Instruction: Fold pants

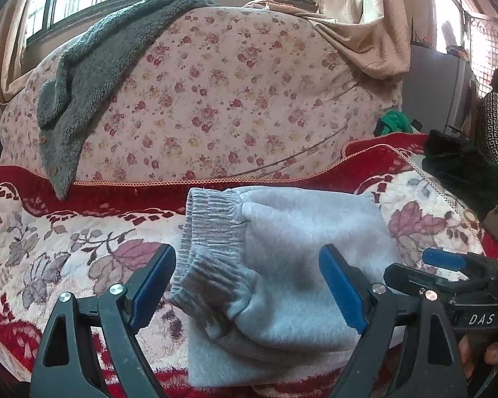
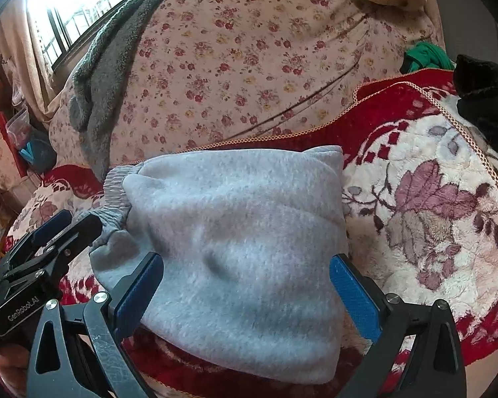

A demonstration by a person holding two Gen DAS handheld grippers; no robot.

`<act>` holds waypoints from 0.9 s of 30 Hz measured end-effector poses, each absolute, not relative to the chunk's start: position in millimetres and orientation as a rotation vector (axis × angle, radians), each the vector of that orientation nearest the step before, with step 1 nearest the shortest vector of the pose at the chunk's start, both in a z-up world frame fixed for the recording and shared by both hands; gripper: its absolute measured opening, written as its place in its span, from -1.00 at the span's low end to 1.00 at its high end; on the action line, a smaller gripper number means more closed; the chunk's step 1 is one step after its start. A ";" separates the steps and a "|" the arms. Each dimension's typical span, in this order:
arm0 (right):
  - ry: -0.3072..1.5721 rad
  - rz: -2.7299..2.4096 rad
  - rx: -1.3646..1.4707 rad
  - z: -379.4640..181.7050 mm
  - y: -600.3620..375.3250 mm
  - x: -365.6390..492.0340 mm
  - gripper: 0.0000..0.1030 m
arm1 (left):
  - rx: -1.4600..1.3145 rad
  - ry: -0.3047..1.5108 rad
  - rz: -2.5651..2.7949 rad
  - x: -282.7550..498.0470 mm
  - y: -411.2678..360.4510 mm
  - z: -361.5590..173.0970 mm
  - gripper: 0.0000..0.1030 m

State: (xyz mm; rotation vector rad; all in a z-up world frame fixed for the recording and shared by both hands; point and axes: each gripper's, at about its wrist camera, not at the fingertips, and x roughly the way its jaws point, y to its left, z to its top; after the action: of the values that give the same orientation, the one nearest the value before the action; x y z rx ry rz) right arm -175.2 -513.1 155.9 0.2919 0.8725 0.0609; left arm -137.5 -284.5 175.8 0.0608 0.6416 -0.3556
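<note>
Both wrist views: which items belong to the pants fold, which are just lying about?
Job:
- grey pants, folded into a bundle on the red floral blanket
- left gripper, open
- right gripper, open

Lying about:
- grey fleece garment
- floral quilt
- green cloth
- black garment

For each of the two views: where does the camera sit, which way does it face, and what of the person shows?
Left wrist: sits behind the open left gripper, facing down at the folded grey pants on the red floral blanket; the right gripper and fingers show at right.
Right wrist: sits behind the open right gripper, over the same pants; the left gripper shows at left.
Shared: pants, blanket, floral quilt, both grippers.
</note>
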 end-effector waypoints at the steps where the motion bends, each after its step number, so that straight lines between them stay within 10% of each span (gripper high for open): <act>1: 0.873 0.063 0.292 156.2 -513.7 -174.5 0.99 | 0.060 0.641 -0.355 -137.6 -284.7 175.7 0.70; 27: 0.847 0.018 0.284 158.3 -523.2 -177.1 1.00 | 0.109 0.629 -0.359 -127.1 -300.9 178.5 0.71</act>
State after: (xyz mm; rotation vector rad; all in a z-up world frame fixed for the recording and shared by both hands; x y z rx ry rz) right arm -177.1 -523.2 158.3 0.2838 0.8465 0.0185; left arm -127.1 -300.9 178.5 0.1087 0.6291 -0.3593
